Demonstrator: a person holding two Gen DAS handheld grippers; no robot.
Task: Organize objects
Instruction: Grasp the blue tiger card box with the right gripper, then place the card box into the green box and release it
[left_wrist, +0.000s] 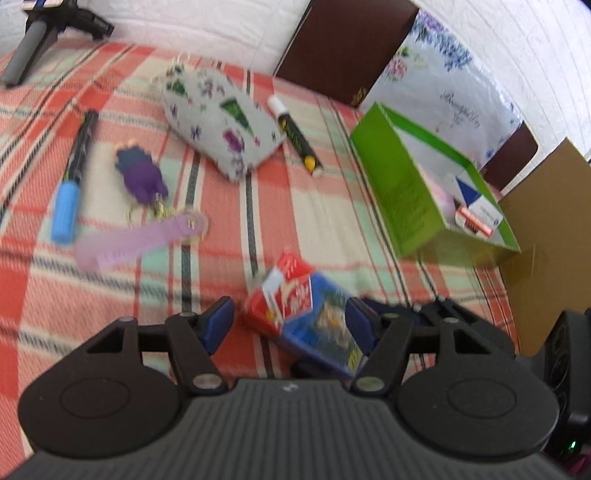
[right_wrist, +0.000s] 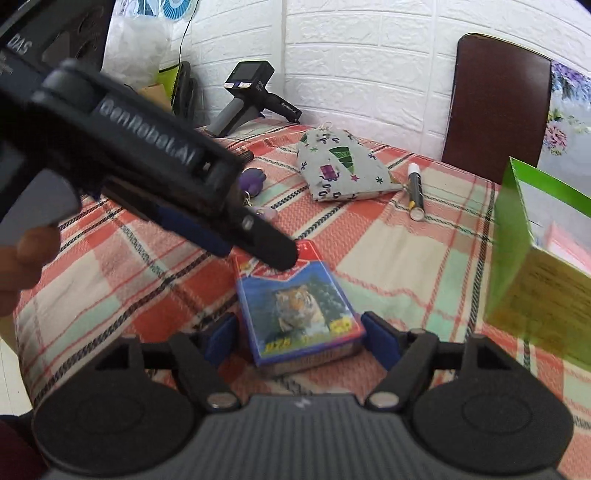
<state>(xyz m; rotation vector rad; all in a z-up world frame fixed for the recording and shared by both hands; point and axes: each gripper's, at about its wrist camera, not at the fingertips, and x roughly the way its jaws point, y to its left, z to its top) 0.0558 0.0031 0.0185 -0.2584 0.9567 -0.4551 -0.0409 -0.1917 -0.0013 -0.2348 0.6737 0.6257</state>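
Both tools on blue-and-red tiger-print card box (right_wrist: 299, 314), lying flat on plaid-clothed worktop (right_wrist: 406, 258). Right tool (right_wrist: 299, 332) open, straddling box, pads off. Left tool (left_wrist: 291, 321) open, one pad beside box, probably steadying. Green open cardboard tray (left_wrist: 402, 192) nearby, likely destination.

I read "GenRobot.AI" in pale letters on the left gripper (right_wrist: 280, 254) crossing the upper left of my right wrist view, with "DAS" on its body at the far upper left. Everything else is too blurred for me.
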